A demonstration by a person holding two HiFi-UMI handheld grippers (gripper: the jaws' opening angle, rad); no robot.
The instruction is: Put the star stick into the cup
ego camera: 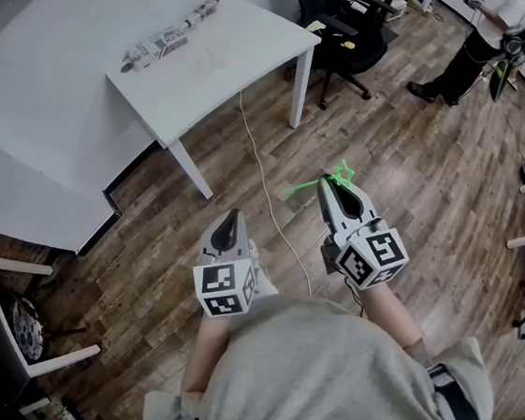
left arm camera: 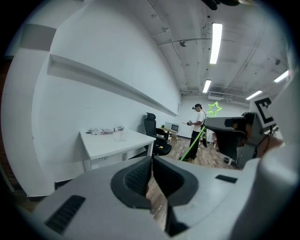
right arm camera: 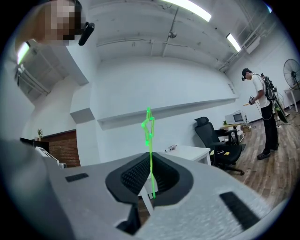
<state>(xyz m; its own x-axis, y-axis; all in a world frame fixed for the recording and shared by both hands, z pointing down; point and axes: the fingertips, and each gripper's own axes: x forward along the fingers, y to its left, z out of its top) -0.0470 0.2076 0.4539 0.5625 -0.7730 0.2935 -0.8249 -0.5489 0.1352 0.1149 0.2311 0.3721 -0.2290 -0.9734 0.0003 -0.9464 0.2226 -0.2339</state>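
- Two hand-held grippers with smooth grey shells are held low in front of the person, each with a cube of black-and-white square markers at its back.
- Left gripper (ego camera: 233, 217): its ribbed black pads meet at the tips, with nothing between them.
- Right gripper (ego camera: 333, 185): its ribbed pads are clamped on the star stick (right arm camera: 150, 157), a thin, bright green rod.
- The rod rises out of the jaws and ends in an open wire-like star outline; in the head view it points left over the floor, clear of the table.
- White table (ego camera: 248, 41): a flat matte top on square legs, standing well apart from both grippers.
- On the table lies a long rolled object (ego camera: 168, 39) with black-and-white print, and near it what looks like a clear cup (left arm camera: 121, 136), too faint to be sure of.
- Brown wood-plank floor (ego camera: 406, 150), with a thin white cable (ego camera: 260, 172) running across it.
- Black padded office chair (ego camera: 335, 17) stands beyond the table.
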